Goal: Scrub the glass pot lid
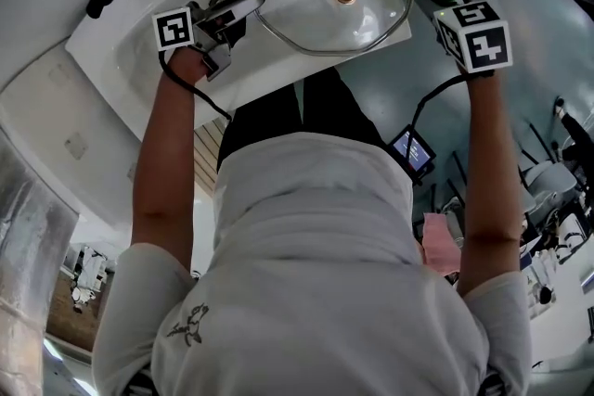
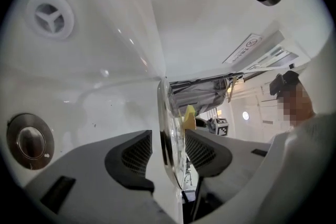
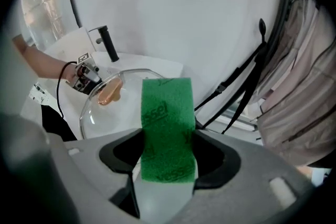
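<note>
While the glass pot lid (image 1: pixel 306 14) sits in the white sink (image 1: pixel 130 51), our left tongs (image 2: pixel 167 157) stand spread around its rim without pinching it, and our right tongs (image 3: pixel 168 157) pinch the green sponge (image 3: pixel 167 113) near the lid. We judge the scrubbing paused. The next move calls for steadying the rim and pressing the sponge onto the glass.

L claw (image 2: pixel 168 155) level, jaws apart; R claw (image 3: pixel 167 160) tilted down, clamping sponge (image 3: pixel 167 113).
</note>
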A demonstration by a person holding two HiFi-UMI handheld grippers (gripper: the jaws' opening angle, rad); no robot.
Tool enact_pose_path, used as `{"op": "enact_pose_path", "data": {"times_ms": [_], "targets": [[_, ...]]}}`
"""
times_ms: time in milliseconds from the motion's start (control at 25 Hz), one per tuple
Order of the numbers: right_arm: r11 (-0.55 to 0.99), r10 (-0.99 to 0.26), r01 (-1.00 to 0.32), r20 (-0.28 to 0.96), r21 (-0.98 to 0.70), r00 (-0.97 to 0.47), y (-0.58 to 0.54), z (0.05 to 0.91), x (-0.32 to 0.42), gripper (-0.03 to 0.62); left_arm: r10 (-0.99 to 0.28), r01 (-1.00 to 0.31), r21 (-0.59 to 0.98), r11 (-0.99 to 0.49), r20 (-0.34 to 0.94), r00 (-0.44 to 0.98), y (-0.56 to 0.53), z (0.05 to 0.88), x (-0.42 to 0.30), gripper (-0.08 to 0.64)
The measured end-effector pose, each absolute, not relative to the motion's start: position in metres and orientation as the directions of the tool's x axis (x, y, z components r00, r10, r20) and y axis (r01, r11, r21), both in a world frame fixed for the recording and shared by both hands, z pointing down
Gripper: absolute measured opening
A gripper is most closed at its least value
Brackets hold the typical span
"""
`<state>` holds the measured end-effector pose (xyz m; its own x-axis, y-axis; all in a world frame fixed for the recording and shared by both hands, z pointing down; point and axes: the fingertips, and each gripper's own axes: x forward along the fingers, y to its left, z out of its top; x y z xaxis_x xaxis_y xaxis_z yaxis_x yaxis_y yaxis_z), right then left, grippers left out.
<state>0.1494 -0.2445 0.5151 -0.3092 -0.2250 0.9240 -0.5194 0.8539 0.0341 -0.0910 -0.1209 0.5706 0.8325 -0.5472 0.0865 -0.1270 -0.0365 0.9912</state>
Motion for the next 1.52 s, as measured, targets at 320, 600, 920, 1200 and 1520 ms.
{"op": "enact_pose_path", "data": {"times_ms": [320, 600, 920, 1200, 1520], "targets": [[0.875, -0.265, -0.485, 0.853, 0.016, -0.450, -0.211, 0.484, 0.102, 0.291, -0.648, -0.323, 0.946, -0.024, 0.232, 0.725, -0.114, 0.582, -0.132, 0.216], [0.891, -0.264, -0.452, 0.761, -0.043, -0.593, -0.179, 0.442, 0.087, 0.293, -0.708, -0.509, 0.854, -0.111, 0.291, 0.643, -0.095, 0.527, -0.148, 0.216], [0.914, -0.296, -0.404, 0.624, -0.034, -0.723, -0.146, 0.353, 0.091, 0.292, -0.784, -0.678, 0.665, -0.313, 0.222, 0.580, -0.081, 0.378, -0.110, 0.215], [0.922, -0.356, -0.385, 0.457, 0.032, -0.815, -0.141, 0.272, 0.092, 0.293, -0.816, -0.740, 0.493, -0.459, 0.095, 0.570, -0.080, 0.259, -0.072, 0.164], [0.932, -0.354, -0.358, 0.316, 0.046, -0.880, -0.106, 0.209, 0.097, 0.293, -0.832, -0.813, 0.293, -0.504, 0.087, 0.547, -0.053, 0.186, -0.029, 0.063]]}}
